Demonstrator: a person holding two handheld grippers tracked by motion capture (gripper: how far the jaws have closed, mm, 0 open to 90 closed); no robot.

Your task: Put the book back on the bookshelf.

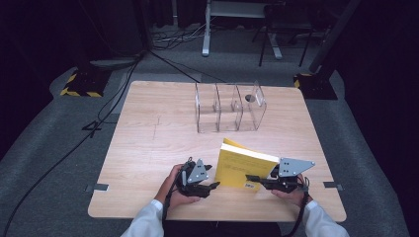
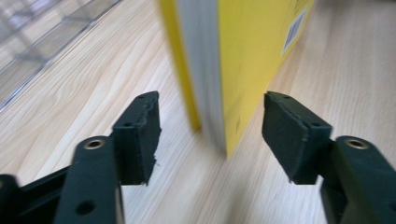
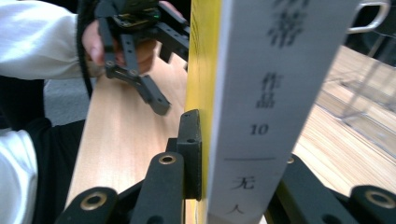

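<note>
My right gripper [image 1: 253, 178] clamps the yellow book [image 1: 244, 165] upright, lower centre. My left gripper [image 1: 216, 185] stands apart beside it. Next, I'd carry it to the clear rack [image 1: 230, 106].

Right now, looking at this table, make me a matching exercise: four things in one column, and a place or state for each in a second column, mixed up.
Things:
1. yellow book
2. clear organizer
3. left gripper
4. right gripper

States:
A. jaws open, pads off the book
B. stands on edge near the table's front
C. clamped on the book's spine end
D. empty, at the table's far side

Pairs: 1-B, 2-D, 3-A, 4-C
</note>
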